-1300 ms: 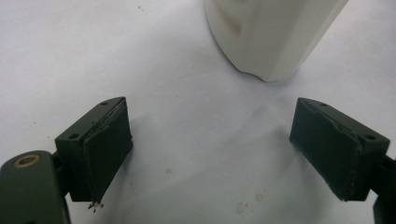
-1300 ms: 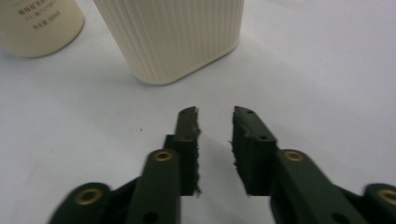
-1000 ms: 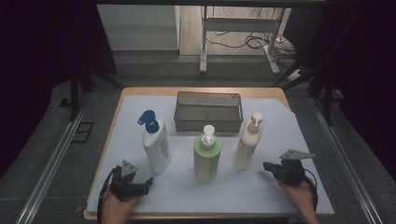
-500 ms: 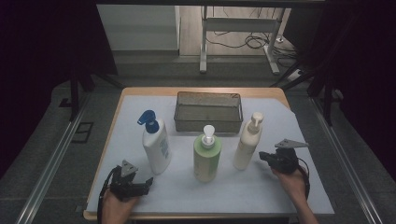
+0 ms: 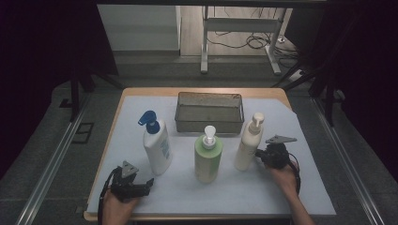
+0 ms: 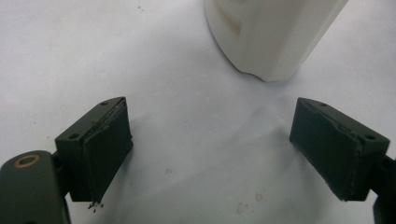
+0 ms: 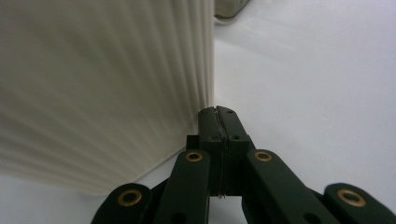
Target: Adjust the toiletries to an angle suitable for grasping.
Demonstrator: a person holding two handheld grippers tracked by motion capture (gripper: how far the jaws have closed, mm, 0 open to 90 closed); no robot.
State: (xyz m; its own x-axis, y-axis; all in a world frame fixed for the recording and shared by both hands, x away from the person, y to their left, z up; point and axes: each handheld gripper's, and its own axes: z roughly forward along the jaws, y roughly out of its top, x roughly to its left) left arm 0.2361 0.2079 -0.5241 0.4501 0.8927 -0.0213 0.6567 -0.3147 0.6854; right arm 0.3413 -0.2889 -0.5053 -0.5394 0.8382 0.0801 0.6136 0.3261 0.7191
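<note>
The right claw (image 5: 261, 154), its jaws pressed together and holding nothing, sits just right of the upright cream bottle (image 5: 248, 143) at its base, nearer than the wide-open left claw (image 5: 146, 183), while the wire basket (image 5: 209, 112) lies behind the bottle on the worktop (image 5: 300, 187).

- the table (image 5: 141, 197) is seen from above the person's side in the high view, facing forward and down, from well back; three bottles, a mesh basket (image 5: 209, 112) and floor beyond are taken in.
- the left gripper view is set low and close over the white sheet, looking toward 12 o'clock at the white blue-pump bottle (image 6: 271, 37) (image 5: 157, 147), shared with the high view.
- the right gripper view is held very near the cream bottle (image 7: 102, 88) (image 5: 248, 145) at 10 o'clock, also shared with the high view.
</note>
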